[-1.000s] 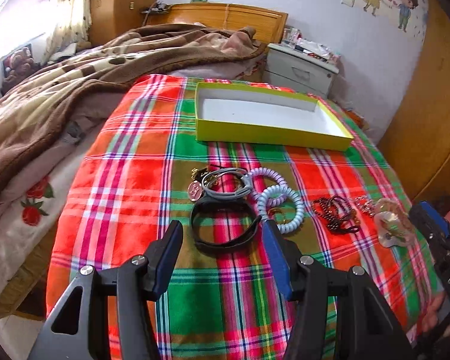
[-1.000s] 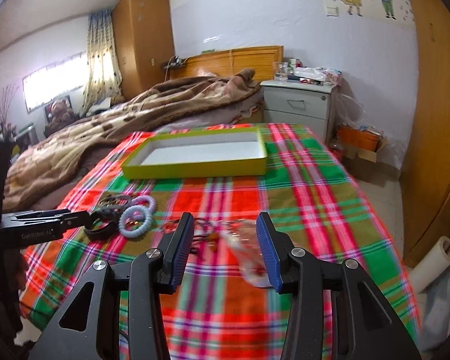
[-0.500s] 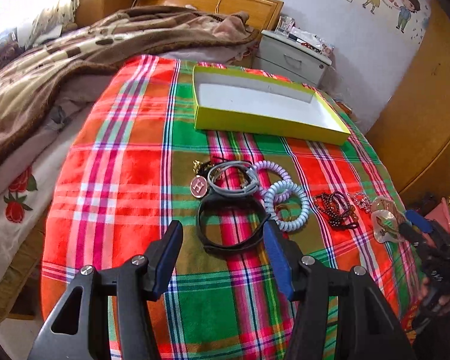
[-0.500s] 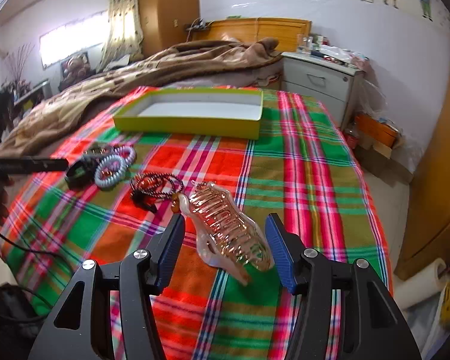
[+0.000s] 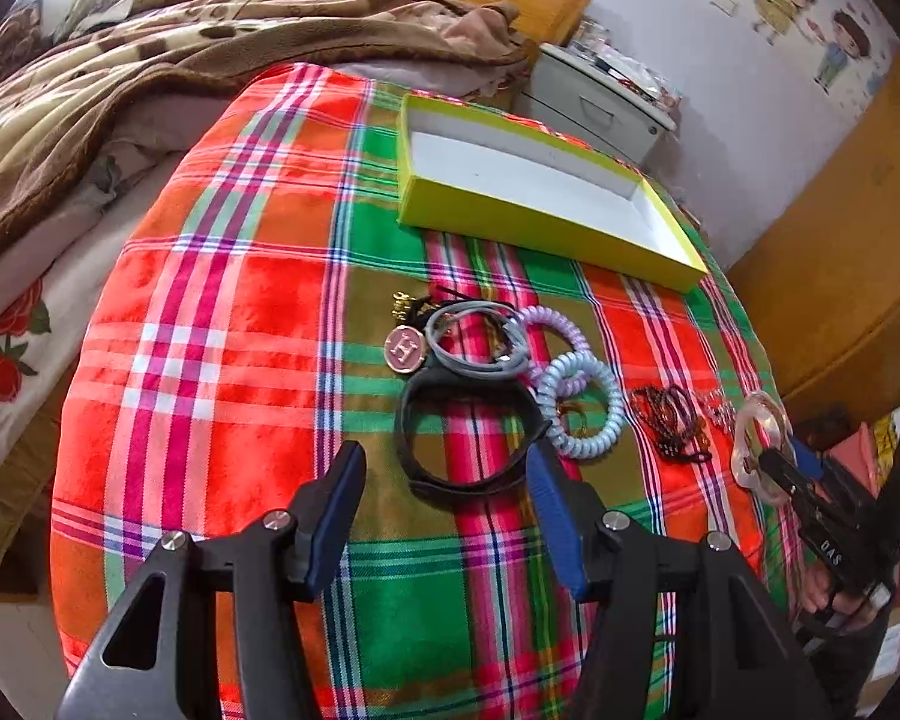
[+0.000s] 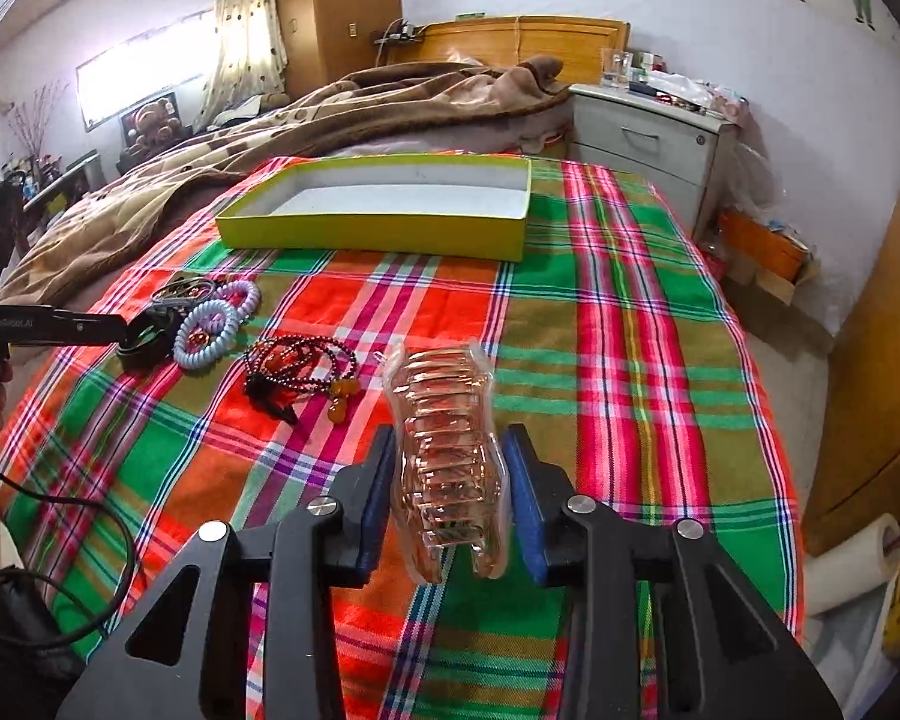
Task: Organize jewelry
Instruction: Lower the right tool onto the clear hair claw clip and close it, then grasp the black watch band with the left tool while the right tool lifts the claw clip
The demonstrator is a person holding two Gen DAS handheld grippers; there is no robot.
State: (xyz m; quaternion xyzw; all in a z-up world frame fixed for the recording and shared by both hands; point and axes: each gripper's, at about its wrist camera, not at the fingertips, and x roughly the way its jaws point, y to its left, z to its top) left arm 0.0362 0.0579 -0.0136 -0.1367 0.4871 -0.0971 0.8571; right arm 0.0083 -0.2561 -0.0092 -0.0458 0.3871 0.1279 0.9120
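Note:
My right gripper (image 6: 447, 498) is shut on a clear pinkish hair claw clip (image 6: 447, 450), held just above the plaid cloth; it also shows in the left wrist view (image 5: 756, 444). My left gripper (image 5: 447, 504) is open, its fingers either side of a black band (image 5: 462, 438). Beside the band lie grey hair ties (image 5: 474, 336), a pink H pendant (image 5: 403, 349), pale spiral hair ties (image 5: 579, 405) and a dark bead bracelet (image 5: 669, 420), also in the right wrist view (image 6: 300, 369). A shallow yellow-green box (image 5: 540, 222), white inside, lies empty beyond them (image 6: 378, 228).
Everything lies on a red and green plaid cloth (image 6: 600, 360) over a bed. A brown blanket (image 5: 150, 60) is heaped at the far left. A grey nightstand (image 6: 642, 144) stands at the far right, by a wooden wardrobe (image 6: 870, 360).
My right gripper has closed on the hair claw clip and lifted it off the cloth. My left gripper has come down closer around the black band, still open.

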